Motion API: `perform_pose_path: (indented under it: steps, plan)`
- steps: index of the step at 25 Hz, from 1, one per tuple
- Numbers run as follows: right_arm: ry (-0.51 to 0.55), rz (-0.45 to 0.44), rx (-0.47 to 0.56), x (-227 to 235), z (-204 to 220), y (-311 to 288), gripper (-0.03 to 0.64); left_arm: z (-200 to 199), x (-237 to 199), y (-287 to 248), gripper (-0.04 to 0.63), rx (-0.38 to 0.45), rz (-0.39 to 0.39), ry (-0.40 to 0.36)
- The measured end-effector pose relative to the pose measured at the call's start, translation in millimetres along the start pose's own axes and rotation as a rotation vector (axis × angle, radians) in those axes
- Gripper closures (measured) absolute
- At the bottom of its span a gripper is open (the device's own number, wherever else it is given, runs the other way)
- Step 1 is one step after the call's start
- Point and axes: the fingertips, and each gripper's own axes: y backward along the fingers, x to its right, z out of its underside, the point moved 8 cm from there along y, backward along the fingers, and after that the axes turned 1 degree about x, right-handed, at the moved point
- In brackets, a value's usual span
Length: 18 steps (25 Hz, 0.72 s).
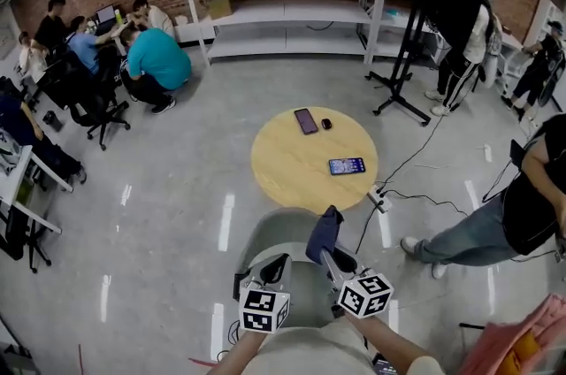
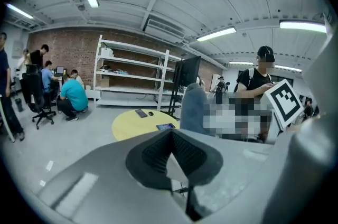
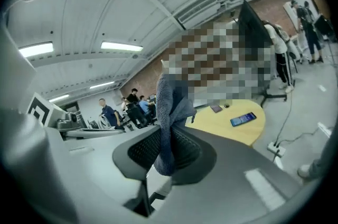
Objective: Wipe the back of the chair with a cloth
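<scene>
The right claw (image 3: 166, 150) is closed tight on a blue cloth (image 3: 170, 104). The cloth stands up from the claw's tips towards 12 o'clock, with a short end hanging below. The left claw (image 2: 171, 136) has its pads together at the tips and nothing between them. It sits just beside the right one, at its 9 o'clock in the head view.

The pale rounded shape under both claws looks like the chair (image 1: 276, 233). Whether the cloth touches it cannot be told. A round yellow surface (image 1: 287, 165) lies beyond it at 12 o'clock.

I judge that the cloth is gripped but the wiping stroke is not clearly begun. The next move calls for pressing the loose cloth flat against the chair's back and sweeping it across.
</scene>
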Motion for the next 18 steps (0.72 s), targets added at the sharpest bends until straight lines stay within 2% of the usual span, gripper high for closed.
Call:
perform_pose_path:
  steps: [3, 9, 13, 16, 18]
  plan:
    - [0.094, -0.040, 0.015, -25.6, -13.7, 2.0, 0.548, -10.9, 3.7, 9.1, 0.595, 0.029, -0.011, 0.010]
    - [0.249, -0.073, -0.027, -54.1, -18.8, 8.6, 0.546, -23.8, 18.4, 30.9, 0.595, 0.046, -0.037, 0.050]
    - [0.296, -0.099, -0.031, -67.5, -15.9, 17.1, 0.546, -24.2, 24.4, 44.2, 0.595, 0.077, -0.042, 0.017]
    - [0.374, -0.120, -0.016, -67.1, -25.1, 20.8, 0.546, -30.0, 22.6, 45.8, 0.595, 0.109, -0.076, -0.007]
    - [0.378, -0.129, -0.016, -64.7, -28.6, 19.9, 0.546, -33.6, 18.3, 45.2, 0.595, 0.114, -0.097, -0.019]
